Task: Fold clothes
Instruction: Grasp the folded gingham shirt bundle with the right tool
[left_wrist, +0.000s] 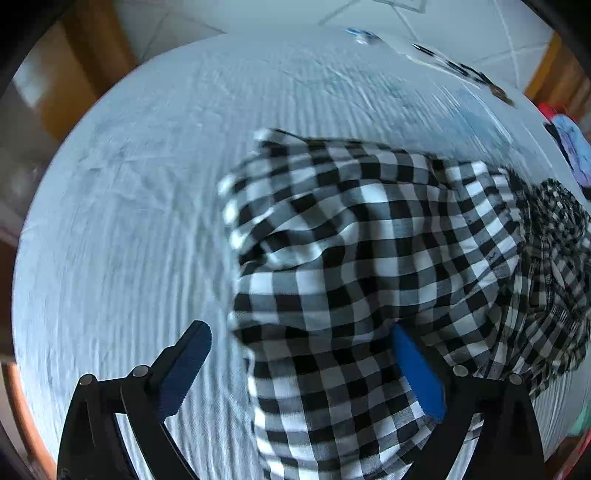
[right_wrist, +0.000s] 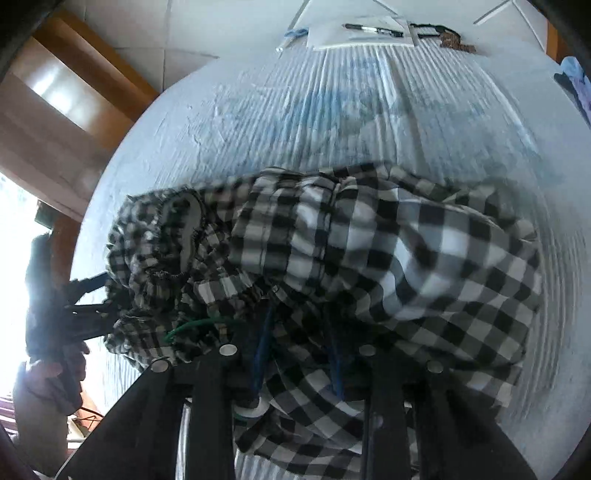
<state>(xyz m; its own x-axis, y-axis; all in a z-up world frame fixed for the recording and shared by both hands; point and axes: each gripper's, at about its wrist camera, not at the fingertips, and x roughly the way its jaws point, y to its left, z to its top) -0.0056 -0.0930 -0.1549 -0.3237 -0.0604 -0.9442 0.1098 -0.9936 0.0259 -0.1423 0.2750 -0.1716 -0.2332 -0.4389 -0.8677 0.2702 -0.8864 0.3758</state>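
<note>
A black-and-white checked garment (left_wrist: 369, 258) lies crumpled on a pale ribbed bedspread (left_wrist: 129, 221). In the left wrist view my left gripper (left_wrist: 301, 373) hangs open and wide over the garment's near left edge. Its left blue pad is above bare bedspread. Its right blue pad is over the cloth, and a flap of the cloth lies between the jaws, unpressed. In the right wrist view the checked garment (right_wrist: 424, 258) is bunched up in front of the camera. My right gripper (right_wrist: 299, 358) is shut on a fold of it, and cloth partly hides the blue pads.
A sheet of paper with a black pen (right_wrist: 369, 29) lies at the bedspread's far edge. Coloured clothes (left_wrist: 569, 147) sit at the right edge. Wooden furniture (right_wrist: 74, 92) stands to the left. A person's hand (right_wrist: 48, 376) shows at the lower left.
</note>
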